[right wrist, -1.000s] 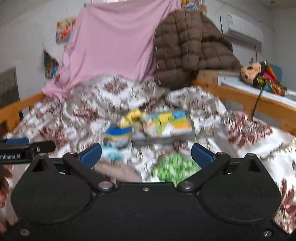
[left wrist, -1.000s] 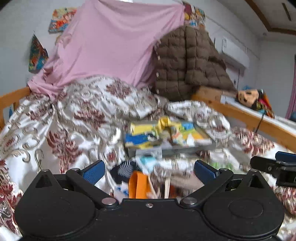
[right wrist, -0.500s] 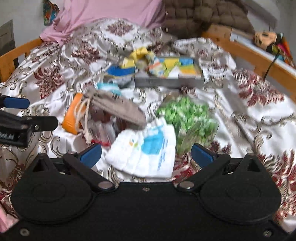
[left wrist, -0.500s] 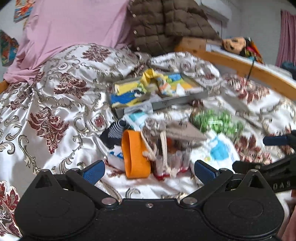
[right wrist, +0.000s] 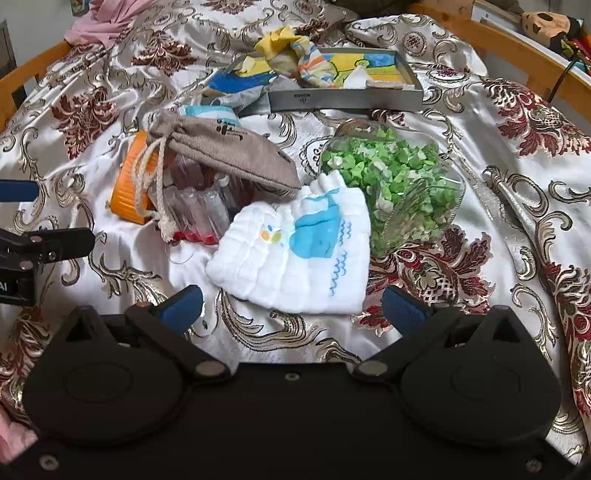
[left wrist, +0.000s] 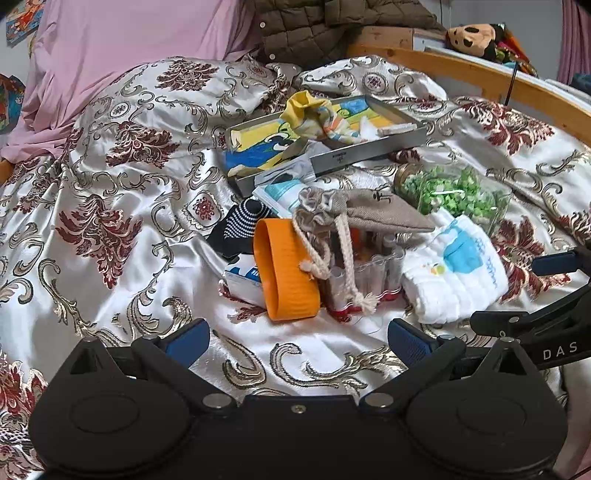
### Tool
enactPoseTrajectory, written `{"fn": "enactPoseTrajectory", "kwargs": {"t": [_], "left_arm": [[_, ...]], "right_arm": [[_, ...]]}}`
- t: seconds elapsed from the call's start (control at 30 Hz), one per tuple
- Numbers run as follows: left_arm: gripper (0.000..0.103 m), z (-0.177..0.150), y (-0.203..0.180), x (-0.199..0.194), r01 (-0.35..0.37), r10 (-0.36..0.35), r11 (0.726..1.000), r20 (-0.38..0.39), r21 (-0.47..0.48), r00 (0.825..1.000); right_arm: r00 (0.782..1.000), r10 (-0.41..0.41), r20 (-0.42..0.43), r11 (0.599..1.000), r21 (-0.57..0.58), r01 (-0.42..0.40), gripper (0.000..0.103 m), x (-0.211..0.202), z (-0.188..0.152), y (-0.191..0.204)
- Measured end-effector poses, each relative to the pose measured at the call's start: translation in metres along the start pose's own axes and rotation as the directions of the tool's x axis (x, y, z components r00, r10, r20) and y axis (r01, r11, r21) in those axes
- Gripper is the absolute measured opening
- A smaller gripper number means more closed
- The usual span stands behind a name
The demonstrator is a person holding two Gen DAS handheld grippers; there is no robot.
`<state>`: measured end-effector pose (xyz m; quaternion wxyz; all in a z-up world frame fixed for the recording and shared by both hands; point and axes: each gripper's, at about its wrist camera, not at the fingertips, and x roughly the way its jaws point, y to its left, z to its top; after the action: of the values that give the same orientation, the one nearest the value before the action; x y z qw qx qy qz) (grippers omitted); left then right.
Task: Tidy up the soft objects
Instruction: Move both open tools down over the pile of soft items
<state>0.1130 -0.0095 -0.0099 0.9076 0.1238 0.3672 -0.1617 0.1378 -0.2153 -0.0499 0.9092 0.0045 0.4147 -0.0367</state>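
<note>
A pile of objects lies on a patterned satin bedspread (left wrist: 110, 206). A white folded cloth with a blue whale (right wrist: 299, 247) lies just ahead of my right gripper (right wrist: 291, 306), which is open and empty. It also shows in the left wrist view (left wrist: 454, 269). A grey drawstring pouch (left wrist: 362, 214) lies over clear tubes (left wrist: 369, 277), beside an orange band (left wrist: 284, 269) and a dark striped sock (left wrist: 240, 221). My left gripper (left wrist: 299, 341) is open and empty, just short of the orange band. A grey tray (left wrist: 365, 155) behind holds a yellow striped cloth (left wrist: 317, 114).
A clear jar of green paper stars (right wrist: 395, 184) lies on its side right of the white cloth. A pink sheet (left wrist: 129, 40) and a brown padded jacket (left wrist: 325, 22) are at the back. A wooden bed rail (left wrist: 480, 77) runs along the right.
Both grippers have tilted down and moved closer to the pile. The wall and pink sheet have slid out of the top of both views. Both grippers stay open.
</note>
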Motion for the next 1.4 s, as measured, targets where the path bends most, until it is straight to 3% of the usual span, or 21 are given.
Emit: {"fn": "enactPoseTrajectory", "kwargs": {"t": [0.4, 0.97, 1.23, 1.4], "left_arm": [[0.102, 0.006, 0.002, 0.005, 0.003, -0.003, 1.0, -0.006, 0.014, 1.0], [0.102, 0.024, 0.005, 0.02, 0.01, -0.008, 1.0, 0.119, -0.019, 0.993], [0.102, 0.039, 0.005, 0.032, 0.031, -0.022, 0.999, 0.214, -0.038, 0.977], [0.102, 0.047, -0.003, 0.046, 0.05, -0.046, 0.999, 0.225, -0.012, 0.973]], "right_arm": [[1.0, 0.023, -0.018, 0.999, -0.03, -0.024, 0.102, 0.011, 0.007, 0.012], [1.0, 0.014, -0.007, 1.0, -0.008, -0.014, 0.102, 0.025, 0.014, 0.012], [1.0, -0.01, 0.013, 0.999, 0.036, 0.009, 0.102, 0.03, 0.018, 0.005], [0.999, -0.028, 0.023, 0.996, 0.086, 0.026, 0.102, 0.033, 0.019, -0.003]]}}
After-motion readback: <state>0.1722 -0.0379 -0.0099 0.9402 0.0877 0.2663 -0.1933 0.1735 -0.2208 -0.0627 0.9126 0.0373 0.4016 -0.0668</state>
